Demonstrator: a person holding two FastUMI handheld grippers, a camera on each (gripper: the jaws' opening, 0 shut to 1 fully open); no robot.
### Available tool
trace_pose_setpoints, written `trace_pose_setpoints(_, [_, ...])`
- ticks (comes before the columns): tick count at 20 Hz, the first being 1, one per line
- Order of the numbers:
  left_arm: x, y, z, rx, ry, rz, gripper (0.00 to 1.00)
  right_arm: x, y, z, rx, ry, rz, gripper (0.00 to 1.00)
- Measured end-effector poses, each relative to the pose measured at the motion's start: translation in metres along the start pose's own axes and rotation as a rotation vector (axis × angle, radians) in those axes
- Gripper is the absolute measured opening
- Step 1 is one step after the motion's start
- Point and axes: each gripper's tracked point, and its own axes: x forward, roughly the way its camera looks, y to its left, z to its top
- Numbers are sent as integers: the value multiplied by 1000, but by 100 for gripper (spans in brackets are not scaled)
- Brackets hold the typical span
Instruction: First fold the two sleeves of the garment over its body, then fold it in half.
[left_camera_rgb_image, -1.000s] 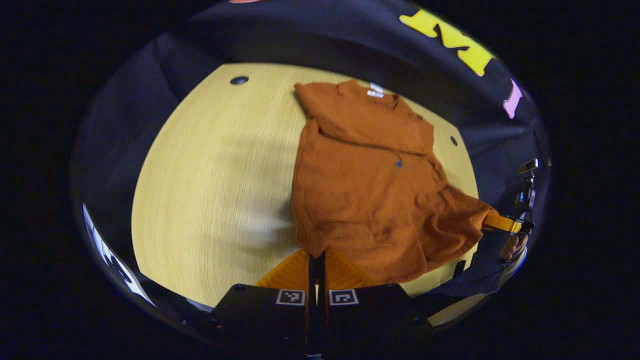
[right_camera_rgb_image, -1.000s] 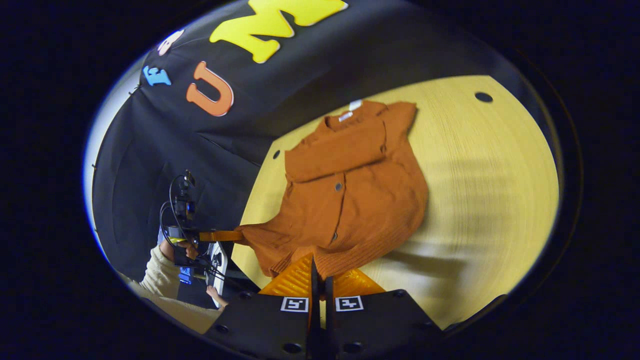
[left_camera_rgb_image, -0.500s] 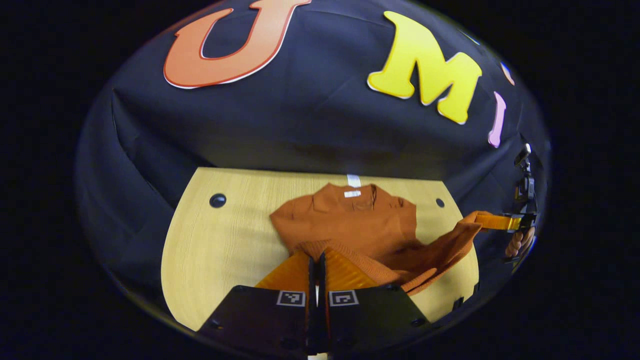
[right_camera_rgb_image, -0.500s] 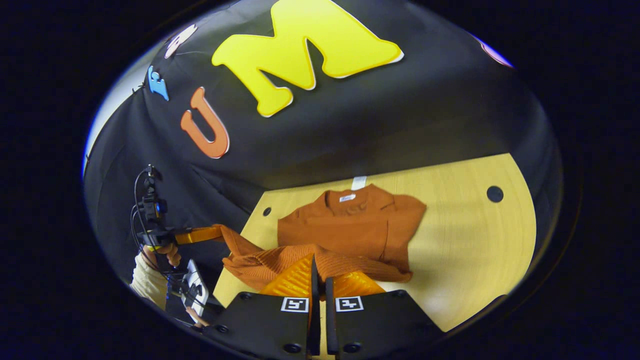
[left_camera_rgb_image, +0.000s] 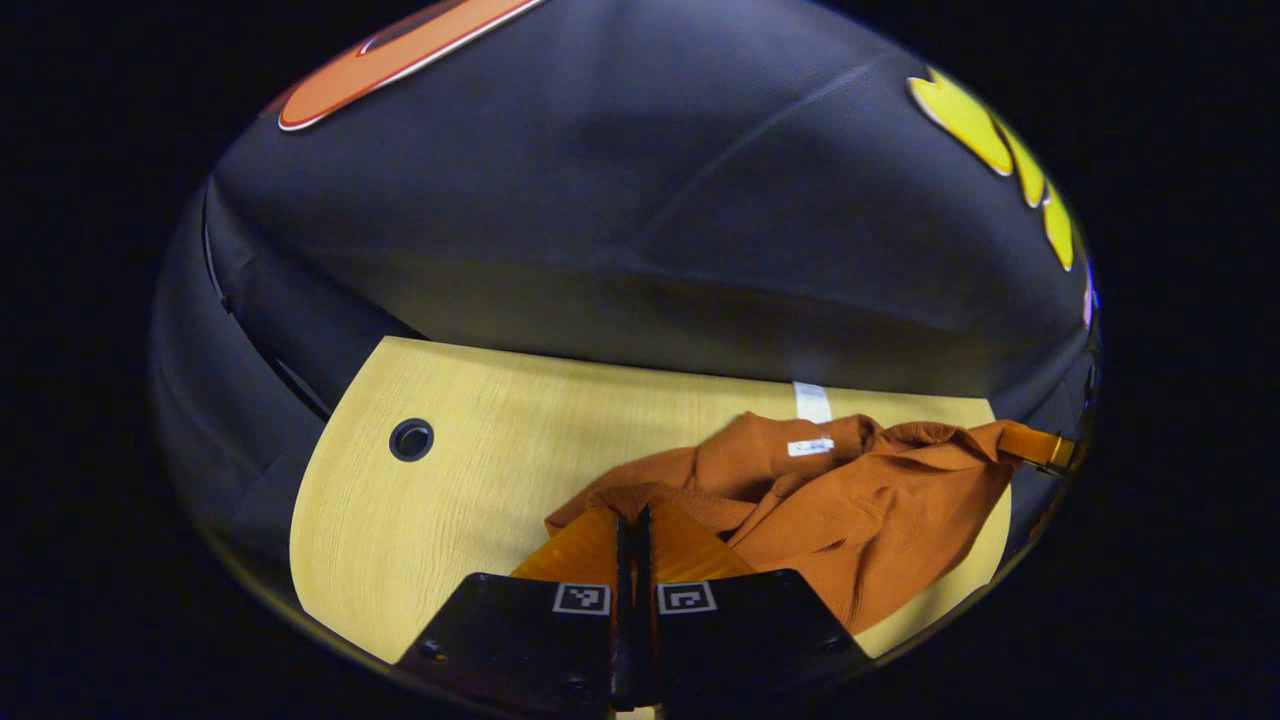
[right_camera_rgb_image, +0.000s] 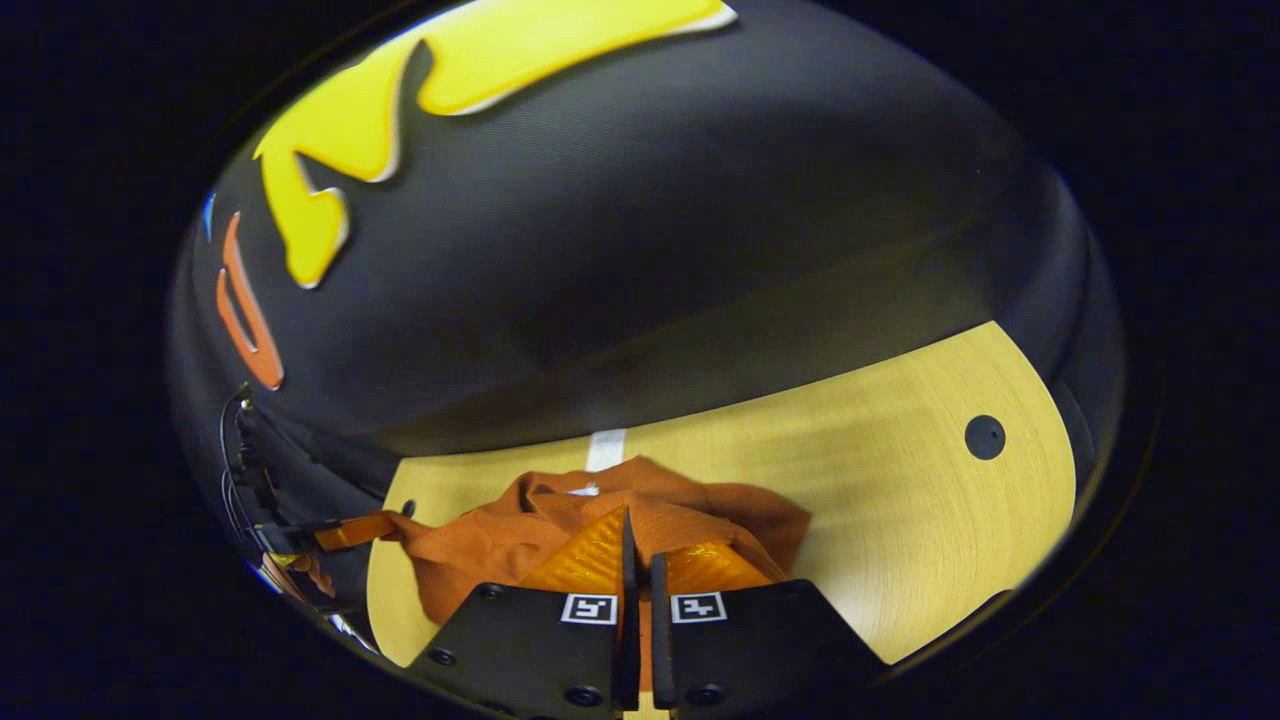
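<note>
A rust-orange knitted garment (left_camera_rgb_image: 850, 510) lies bunched on the wooden table (left_camera_rgb_image: 450, 500), its hem lifted over toward the collar with the white neck label (left_camera_rgb_image: 809, 447). My left gripper (left_camera_rgb_image: 632, 520) is shut on one hem corner, close to the collar. At the far right of the left gripper view, the right gripper (left_camera_rgb_image: 1040, 447) pinches the other hem corner. In the right gripper view the garment (right_camera_rgb_image: 470, 550) sits just beyond my right gripper (right_camera_rgb_image: 637, 525), which is shut on the hem. At the left of that view the left gripper (right_camera_rgb_image: 345, 532) holds its corner taut.
The table has a round cable hole (left_camera_rgb_image: 411, 439) on one side and another hole (right_camera_rgb_image: 985, 437) on the other. A white tape mark (left_camera_rgb_image: 811, 401) sits at the far edge behind the collar. The black booth wall rises right behind the table.
Both grippers have carried the hem up and forward from the near edge to the collar. The garment's lower half now lies over its upper half.
</note>
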Motion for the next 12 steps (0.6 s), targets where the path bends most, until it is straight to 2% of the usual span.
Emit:
trace_pose_setpoints(2, [20,-4,2,-23,-23,5,4,26,-25,-10,77,-2,-83,5])
trace_pose_setpoints(3, [28,-7,-2,-31,-20,3,3,31,-32,-18,108,10,-100,2])
trace_pose_setpoints(4, [32,-9,-8,-31,-8,9,3,35,-34,-21,142,9,-101,5])
trace_pose_setpoints(6, [38,-10,-10,-48,-7,11,4,37,-38,-24,199,-10,-103,5])
trace_pose_setpoints(7, [40,-10,-8,-59,-12,5,8,33,-39,-21,219,-21,-98,5])
trace_pose_setpoints(8, [41,-13,-7,-59,-19,-9,3,31,-40,-20,219,-26,-89,5])
trace_pose_setpoints(10, [41,-11,-4,-54,-36,-18,3,33,-37,-21,202,-24,-80,8])
trace_pose_setpoints(11, [39,-14,0,-60,-45,-30,5,33,-32,-18,201,-29,-52,11])
trace_pose_setpoints(12, [37,-18,3,-73,-60,-51,7,34,-29,-14,194,-29,-41,6])
